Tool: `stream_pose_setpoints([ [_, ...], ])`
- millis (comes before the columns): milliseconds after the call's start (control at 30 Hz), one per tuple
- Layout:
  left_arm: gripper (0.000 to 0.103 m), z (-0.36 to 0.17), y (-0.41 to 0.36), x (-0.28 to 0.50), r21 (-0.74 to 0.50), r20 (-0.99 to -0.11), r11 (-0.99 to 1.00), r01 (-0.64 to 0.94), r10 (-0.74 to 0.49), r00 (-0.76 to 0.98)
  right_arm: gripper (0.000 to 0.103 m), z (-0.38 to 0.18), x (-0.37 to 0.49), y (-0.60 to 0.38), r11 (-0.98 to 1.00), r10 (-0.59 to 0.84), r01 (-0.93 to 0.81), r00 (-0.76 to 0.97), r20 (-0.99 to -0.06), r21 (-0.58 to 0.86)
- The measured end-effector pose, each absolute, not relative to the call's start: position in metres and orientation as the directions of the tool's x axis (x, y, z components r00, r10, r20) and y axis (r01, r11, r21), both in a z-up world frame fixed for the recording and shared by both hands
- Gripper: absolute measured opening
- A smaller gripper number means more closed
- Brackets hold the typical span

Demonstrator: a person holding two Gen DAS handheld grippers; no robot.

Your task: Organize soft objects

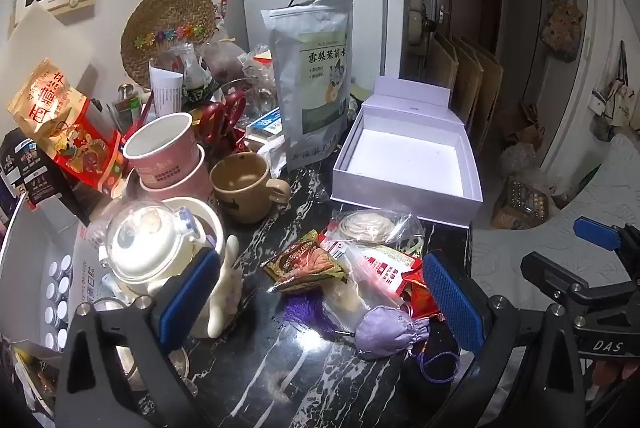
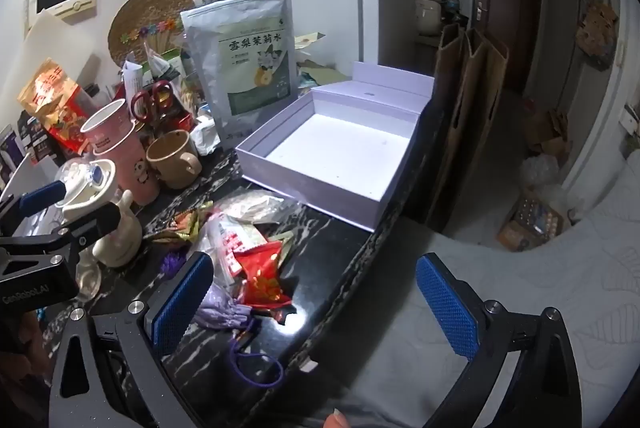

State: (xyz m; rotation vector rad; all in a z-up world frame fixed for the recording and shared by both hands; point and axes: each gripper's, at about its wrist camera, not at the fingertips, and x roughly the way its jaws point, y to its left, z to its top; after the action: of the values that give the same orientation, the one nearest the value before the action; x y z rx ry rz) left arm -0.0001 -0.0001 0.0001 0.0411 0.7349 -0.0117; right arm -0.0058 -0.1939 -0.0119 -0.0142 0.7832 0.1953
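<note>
Both grippers are hovering with jaws spread wide, holding nothing: left gripper (image 1: 320,308), right gripper (image 2: 316,304). Soft stuff is sitting in a pile near the bench's (image 1: 256,368) front edge: lilac pouch (image 1: 386,332), red packet (image 2: 262,274), clear bags (image 1: 376,226). White box (image 1: 404,159) is sitting open at the bench's right edge, behind the pile.

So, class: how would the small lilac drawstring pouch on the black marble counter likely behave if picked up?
The lilac pouch looks like gathered cloth, so it would probably squash and sag. Its purple cord lies loose and may dangle or snag. It seems light and unlikely to roll.
</note>
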Motion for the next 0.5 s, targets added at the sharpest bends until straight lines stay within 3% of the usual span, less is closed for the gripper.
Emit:
stream_pose_setpoints([
  [500, 0.103, 0.0041, 0.0007, -0.0004, 0.01, -0.662, 0.999, 0.045, -0.027, 0.749, 0.103, -0.0085, -0.0071, -0.1935, 0.981, 0.173, -0.185, 0.701, -0.692, 0.058],
])
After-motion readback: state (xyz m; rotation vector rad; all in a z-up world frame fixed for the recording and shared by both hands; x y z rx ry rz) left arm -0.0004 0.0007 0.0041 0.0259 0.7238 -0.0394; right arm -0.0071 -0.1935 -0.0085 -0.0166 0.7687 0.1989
